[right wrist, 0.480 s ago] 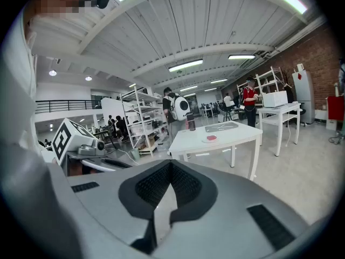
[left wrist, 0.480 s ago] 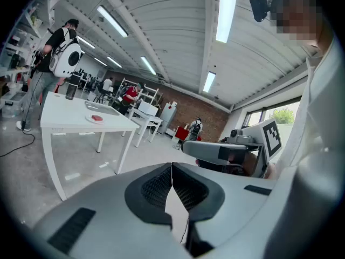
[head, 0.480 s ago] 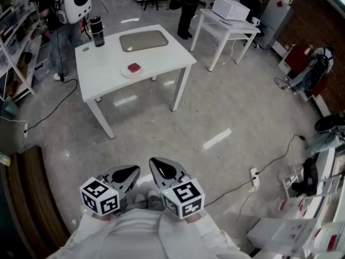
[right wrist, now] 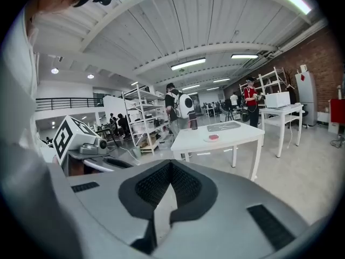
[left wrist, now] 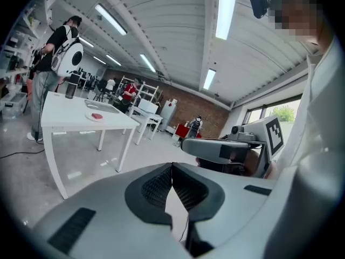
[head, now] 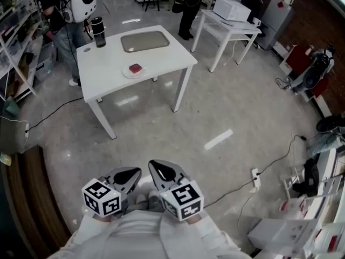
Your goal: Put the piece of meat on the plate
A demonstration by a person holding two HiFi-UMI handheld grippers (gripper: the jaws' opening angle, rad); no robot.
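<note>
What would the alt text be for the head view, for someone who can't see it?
Seen from above, a person holds the left hand-held gripper and the right hand-held gripper close to the body, far from a white table. On the table, a red piece of meat lies on a white plate, with a grey tray and a dark cup behind it.

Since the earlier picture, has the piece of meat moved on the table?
No. The piece of meat sits on the plate at the same spot, between the tray and the table's front edge.
</note>
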